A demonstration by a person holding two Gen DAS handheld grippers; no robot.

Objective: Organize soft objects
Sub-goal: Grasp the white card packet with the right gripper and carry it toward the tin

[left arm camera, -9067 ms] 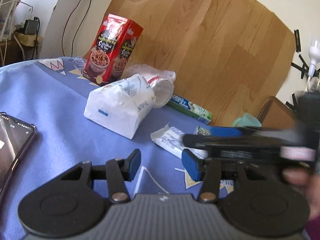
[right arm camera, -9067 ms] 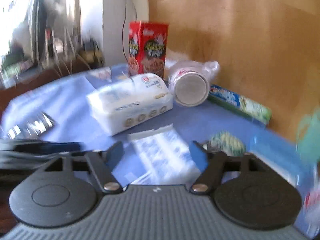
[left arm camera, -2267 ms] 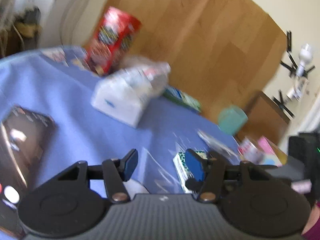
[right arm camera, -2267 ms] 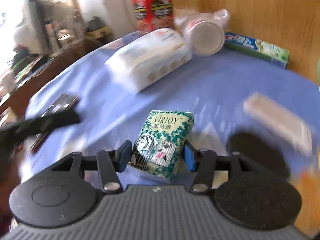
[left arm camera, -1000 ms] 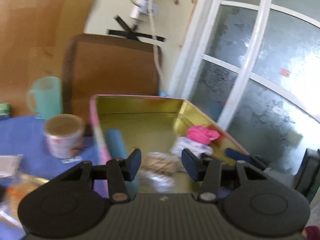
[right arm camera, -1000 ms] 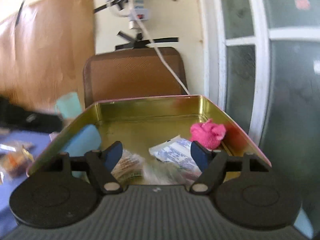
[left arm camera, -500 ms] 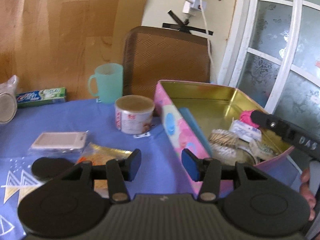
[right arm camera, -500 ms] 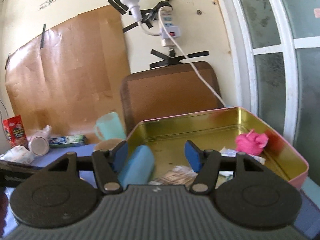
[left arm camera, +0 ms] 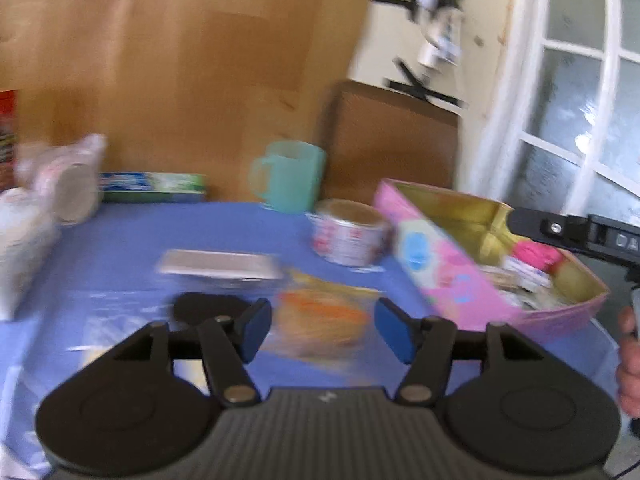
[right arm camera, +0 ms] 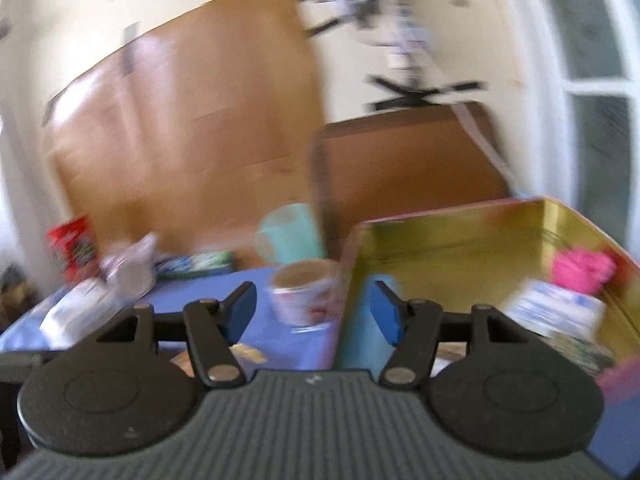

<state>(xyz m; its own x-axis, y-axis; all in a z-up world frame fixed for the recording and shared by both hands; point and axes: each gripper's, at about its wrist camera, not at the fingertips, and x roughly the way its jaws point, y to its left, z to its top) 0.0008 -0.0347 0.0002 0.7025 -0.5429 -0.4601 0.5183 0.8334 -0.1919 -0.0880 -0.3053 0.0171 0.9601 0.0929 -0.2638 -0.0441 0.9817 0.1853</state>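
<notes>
The left gripper [left arm camera: 323, 330] has been swung off the tin [left arm camera: 472, 280], jaws opening empty over a crinkly snack packet [left arm camera: 320, 320], probably light and best pinched mid-body.

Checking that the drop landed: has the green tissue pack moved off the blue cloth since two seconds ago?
Yes. It appears to lie inside the pink tin, below the pink toy.

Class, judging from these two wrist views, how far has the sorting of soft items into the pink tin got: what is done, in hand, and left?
Done: the pink tin with gold inside already holds a pink fluffy item and a white-blue packet. In hand: nothing; the left gripper is opening, empty, over an orange crinkly packet, and the right gripper is open, empty. Left: that packet and the white tissue pack remain on the blue cloth.
</notes>
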